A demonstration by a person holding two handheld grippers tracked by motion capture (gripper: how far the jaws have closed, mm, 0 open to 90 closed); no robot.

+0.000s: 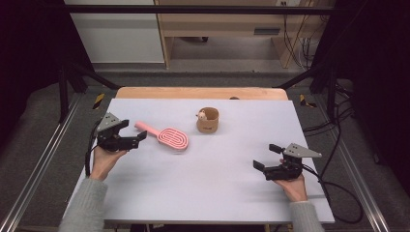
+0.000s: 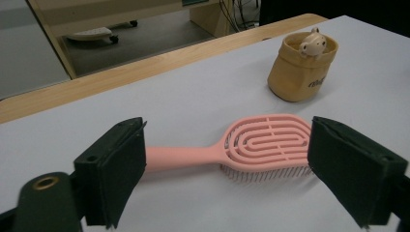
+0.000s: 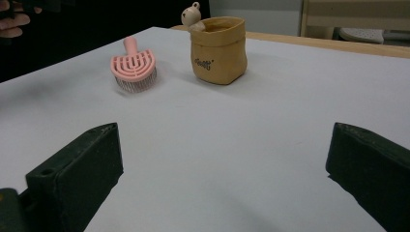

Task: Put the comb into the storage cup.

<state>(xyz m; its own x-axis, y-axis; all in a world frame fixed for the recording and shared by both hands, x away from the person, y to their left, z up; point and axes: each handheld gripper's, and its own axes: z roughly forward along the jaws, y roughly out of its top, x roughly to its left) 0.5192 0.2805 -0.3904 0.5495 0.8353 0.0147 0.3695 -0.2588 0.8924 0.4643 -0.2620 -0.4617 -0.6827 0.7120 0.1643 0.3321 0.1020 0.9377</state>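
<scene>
High view: left tool [image 1: 136, 135] beside hairbrush [image 1: 167, 137].

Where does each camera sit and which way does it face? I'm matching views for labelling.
High view: above the near edge, facing forward and down on the table; forearms, both grippers.
Left gripper view: along its jaws at the pink hairbrush.
Right gripper view: along its jaws across the table.
Shared: hairbrush, tan pouch.
</scene>
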